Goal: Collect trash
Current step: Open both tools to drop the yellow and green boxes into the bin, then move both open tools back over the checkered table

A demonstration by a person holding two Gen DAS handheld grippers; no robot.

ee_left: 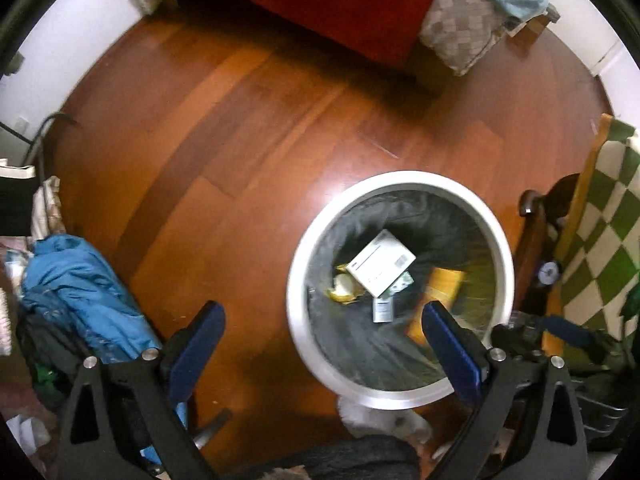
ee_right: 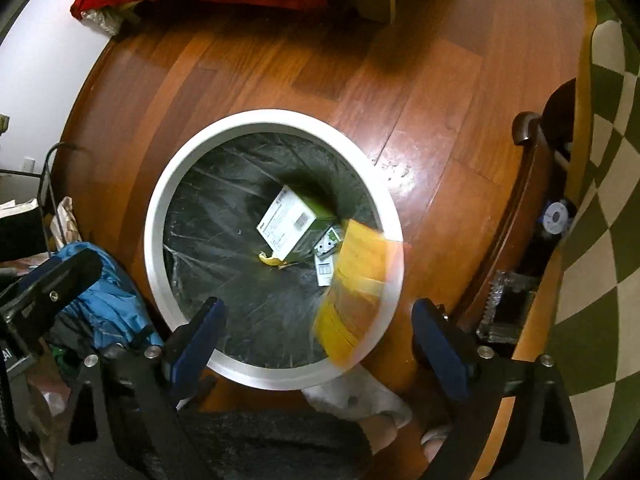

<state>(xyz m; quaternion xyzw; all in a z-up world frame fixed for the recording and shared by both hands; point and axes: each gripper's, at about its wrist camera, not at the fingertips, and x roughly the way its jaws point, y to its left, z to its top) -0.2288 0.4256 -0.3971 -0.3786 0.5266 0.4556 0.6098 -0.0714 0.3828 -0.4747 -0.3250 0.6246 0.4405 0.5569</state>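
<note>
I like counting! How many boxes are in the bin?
2 that I can see: a big white box in the middle of the bin, and a small box right beside it. More may be hidden underneath.

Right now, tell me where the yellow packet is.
The blurred yellow packet is at the white bin's right rim in the right wrist view, apparently dropping in, right of the white box lying on the black liner.
</note>
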